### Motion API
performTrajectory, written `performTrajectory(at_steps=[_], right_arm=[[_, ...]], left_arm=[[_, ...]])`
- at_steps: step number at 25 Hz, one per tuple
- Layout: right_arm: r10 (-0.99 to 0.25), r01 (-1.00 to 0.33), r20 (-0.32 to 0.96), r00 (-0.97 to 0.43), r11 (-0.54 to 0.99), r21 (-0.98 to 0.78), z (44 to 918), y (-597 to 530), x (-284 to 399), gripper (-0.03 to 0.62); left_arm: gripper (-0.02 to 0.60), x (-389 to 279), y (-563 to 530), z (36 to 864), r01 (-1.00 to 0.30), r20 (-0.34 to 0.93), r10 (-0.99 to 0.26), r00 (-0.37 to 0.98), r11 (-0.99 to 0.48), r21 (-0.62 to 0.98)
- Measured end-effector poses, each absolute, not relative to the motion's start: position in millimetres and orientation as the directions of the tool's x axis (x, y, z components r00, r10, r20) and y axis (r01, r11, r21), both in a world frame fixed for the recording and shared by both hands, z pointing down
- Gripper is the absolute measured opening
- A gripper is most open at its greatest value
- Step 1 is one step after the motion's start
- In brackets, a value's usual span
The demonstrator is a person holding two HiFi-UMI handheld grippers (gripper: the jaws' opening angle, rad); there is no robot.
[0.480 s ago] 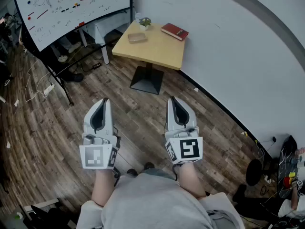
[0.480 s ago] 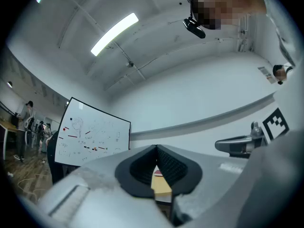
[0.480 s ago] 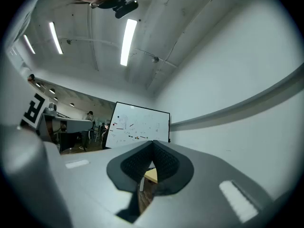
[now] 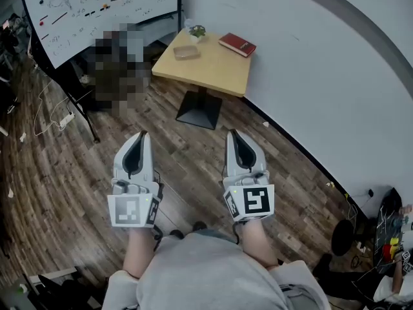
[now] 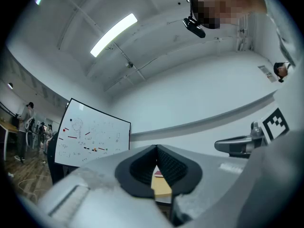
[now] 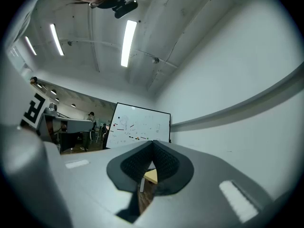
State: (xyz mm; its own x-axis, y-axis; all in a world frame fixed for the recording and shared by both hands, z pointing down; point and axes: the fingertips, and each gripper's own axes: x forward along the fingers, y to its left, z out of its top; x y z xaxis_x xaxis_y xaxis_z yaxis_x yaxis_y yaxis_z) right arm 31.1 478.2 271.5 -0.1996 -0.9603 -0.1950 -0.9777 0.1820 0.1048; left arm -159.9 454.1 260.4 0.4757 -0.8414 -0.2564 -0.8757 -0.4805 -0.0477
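— What are the two grippers doing right now?

— The left gripper (image 4: 141, 135) and the right gripper (image 4: 232, 133) are hovering side by side in the lower middle of the frame, above the wood-plank floor (image 4: 193, 166). Both are pinched shut on nothing, with their tips meeting.

— So nothing is being touched?

— Nothing. The nearest thing is the small wooden table (image 4: 213, 70) at upper middle, well apart from both tips. It is carrying a red book (image 4: 237, 43) near its far right corner, a shallow clear tray (image 4: 186, 51) and a little potted plant (image 4: 196, 30).

— How would you be holding that pose well?

— I'd say level and parallel, tips pointing at the table, marker cubes facing up.

— And the room?

— A scribbled whiteboard (image 4: 97, 11) is standing at upper left, cables (image 4: 48, 118) are trailing over the floor at the left edge, and a white wall (image 4: 322, 76) is curving down the right side.
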Motion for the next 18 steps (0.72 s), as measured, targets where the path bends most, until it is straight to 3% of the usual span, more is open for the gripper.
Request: performTrajectory(at_steps=[18], right_arm=[[-0.954,-0.978,-0.216,-0.209,0.199,0.069,282.9,461.3,57.2,0.002]], left_arm=[[0.005,-134.1,435.8,272.1,-0.881,-0.272,-0.844,0.463,-0.472,-0.035]])
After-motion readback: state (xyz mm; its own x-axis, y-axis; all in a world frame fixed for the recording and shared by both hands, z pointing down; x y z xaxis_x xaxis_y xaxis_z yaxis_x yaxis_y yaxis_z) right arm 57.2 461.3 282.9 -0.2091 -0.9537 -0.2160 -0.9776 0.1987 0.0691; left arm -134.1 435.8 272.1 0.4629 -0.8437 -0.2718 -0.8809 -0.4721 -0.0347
